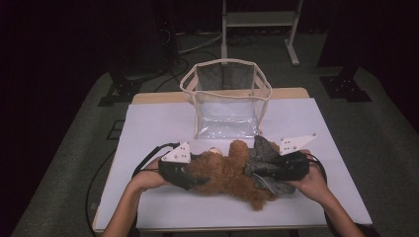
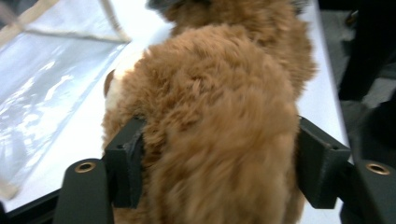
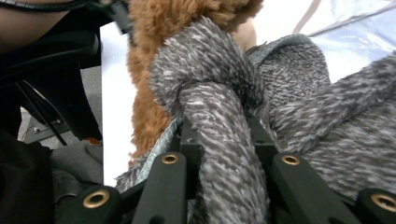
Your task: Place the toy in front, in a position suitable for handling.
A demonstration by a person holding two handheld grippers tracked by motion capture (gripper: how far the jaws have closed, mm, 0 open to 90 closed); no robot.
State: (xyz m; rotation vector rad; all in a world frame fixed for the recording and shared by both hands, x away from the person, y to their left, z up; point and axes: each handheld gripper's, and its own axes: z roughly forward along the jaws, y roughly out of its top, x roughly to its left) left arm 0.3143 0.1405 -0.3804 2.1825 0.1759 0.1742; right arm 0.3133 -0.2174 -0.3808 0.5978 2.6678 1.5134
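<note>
A brown plush teddy bear (image 1: pixel 227 170) lies on its side on the white table (image 1: pixel 158 123), dressed in a grey knitted garment (image 1: pixel 262 155) around its right end. My left gripper (image 1: pixel 197 180) comes in from the left. In the left gripper view its jaws (image 2: pixel 222 168) press on both flanks of the bear's furry body (image 2: pixel 219 107). My right gripper (image 1: pixel 257 173) comes in from the right. In the right gripper view it (image 3: pixel 224 140) is shut on a rolled fold of the grey garment (image 3: pixel 219 107), with brown fur (image 3: pixel 154 28) behind it.
A clear plastic bag with beige trim (image 1: pixel 227 98) stands open-topped just behind the bear; its wall (image 2: pixel 46 84) lies close on the left in the left gripper view. A metal stand (image 1: pixel 259 19) is on the floor beyond the table. Cables trail from both grippers.
</note>
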